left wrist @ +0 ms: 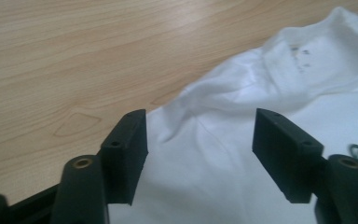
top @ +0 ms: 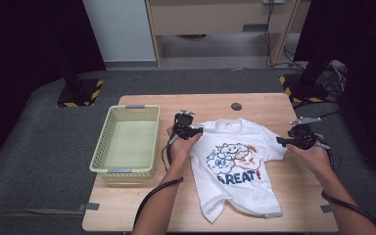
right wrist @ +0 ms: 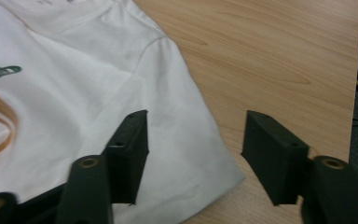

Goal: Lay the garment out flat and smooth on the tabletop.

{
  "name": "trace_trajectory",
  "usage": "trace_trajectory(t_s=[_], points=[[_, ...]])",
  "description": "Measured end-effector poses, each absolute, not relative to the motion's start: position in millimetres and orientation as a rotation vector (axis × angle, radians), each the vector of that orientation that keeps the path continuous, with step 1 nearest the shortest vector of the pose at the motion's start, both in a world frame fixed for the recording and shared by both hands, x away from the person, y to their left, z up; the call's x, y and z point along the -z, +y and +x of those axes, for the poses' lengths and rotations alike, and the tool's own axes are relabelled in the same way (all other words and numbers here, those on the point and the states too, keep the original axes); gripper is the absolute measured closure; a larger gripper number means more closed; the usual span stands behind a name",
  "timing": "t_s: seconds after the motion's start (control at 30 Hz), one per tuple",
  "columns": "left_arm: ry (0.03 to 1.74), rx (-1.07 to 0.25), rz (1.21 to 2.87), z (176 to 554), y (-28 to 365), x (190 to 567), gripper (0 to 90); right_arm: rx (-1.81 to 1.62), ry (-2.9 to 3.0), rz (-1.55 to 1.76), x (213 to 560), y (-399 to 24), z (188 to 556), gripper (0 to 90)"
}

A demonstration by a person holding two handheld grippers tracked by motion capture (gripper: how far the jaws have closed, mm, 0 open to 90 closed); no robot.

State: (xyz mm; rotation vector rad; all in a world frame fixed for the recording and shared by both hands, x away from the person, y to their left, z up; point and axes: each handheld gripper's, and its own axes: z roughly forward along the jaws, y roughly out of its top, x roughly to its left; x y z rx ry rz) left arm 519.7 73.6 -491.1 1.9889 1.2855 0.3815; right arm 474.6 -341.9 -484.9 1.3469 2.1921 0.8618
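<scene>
1. Lying flat, front side up, on the wooden table (top: 142, 205): a white T-shirt (top: 237, 188) with a cartoon print and the word "GREAT!" across the chest, collar pointing away from the person, hem toward the near edge
2. Spread across the middle and right part of the tabletop, both short sleeves out to the sides, lower hem slightly rumpled
3. Hovering at the shirt's left shoulder, close to the collar: left gripper (top: 199, 129), held in the person's left hand (top: 182, 147)
4. In the left gripper view, left gripper (left wrist: 200, 135) with jaws standing well apart, white shoulder cloth lying under the gap, pads not pressing on it; nothing gripped
5. Poised at the end of the shirt's right sleeve: right gripper (top: 280, 140), held in the right hand (top: 313, 154)
6. In the right gripper view, right gripper (right wrist: 196, 140) likewise parted wide, one jaw above the sleeve cloth, the other above bare wood, sleeve edge running between them; no cloth pinched
7. Standing to the left of the shirt, well apart from it, near the table's left edge: a pale green slotted plastic basket (top: 98, 156)
8. Set into the tabletop beyond the collar, near the far edge: a small dark round disc (top: 236, 106)
9. Trailing from each gripper back along the forearms toward the near edge: black cables
</scene>
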Motion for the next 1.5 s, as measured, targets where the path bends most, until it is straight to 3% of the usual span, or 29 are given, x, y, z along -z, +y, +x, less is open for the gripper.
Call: trace_trajectory(t_s=[0.13, 0.2, 0.27, 0.43, 0.87, 1.0, 1.3, 1.5], points=[[1.235, -0.36, 2.012, 492.2, 67.2, 481.3, 28.8, -0.894, 2.206, 1.297, 477.5, -337.2, 450.9, 33.1], [1.21, -0.346, 2.029, 475.5, 63.1, 479.3, 27.1, -0.92, 2.224, 1.286, 476.7, -334.8, 436.3, 34.6], [1.185, -0.331, 2.049, 458.7, 58.4, 479.5, 24.8, -0.948, 2.264, 1.276, 478.8, -332.3, 420.1, 42.1], [1.148, -0.288, 2.057, 418.3, 54.6, 483.6, 21.6, -0.987, 2.343, 1.253, 488.7, -323.9, 381.5, 46.1], [1.0, -0.239, 2.185, 326.4, 65.3, 499.7, 21.5, -1.004, 2.466, 1.21, 504.3, -310.9, 305.9, 45.9], [0.999, -0.231, 2.206, 320.7, 65.1, 504.8, 21.5, -0.975, 2.511, 1.197, 513.5, -300.0, 299.0, 41.9], [1.014, -0.247, 2.231, 325.5, 61.7, 516.2, 24.9, -0.958, 2.524, 1.183, 517.7, -286.1, 298.0, 43.6], [1.024, -0.273, 2.236, 329.0, 62.2, 520.9, 22.8, -0.943, 2.529, 1.139, 517.7, -276.7, 297.3, 50.8]])
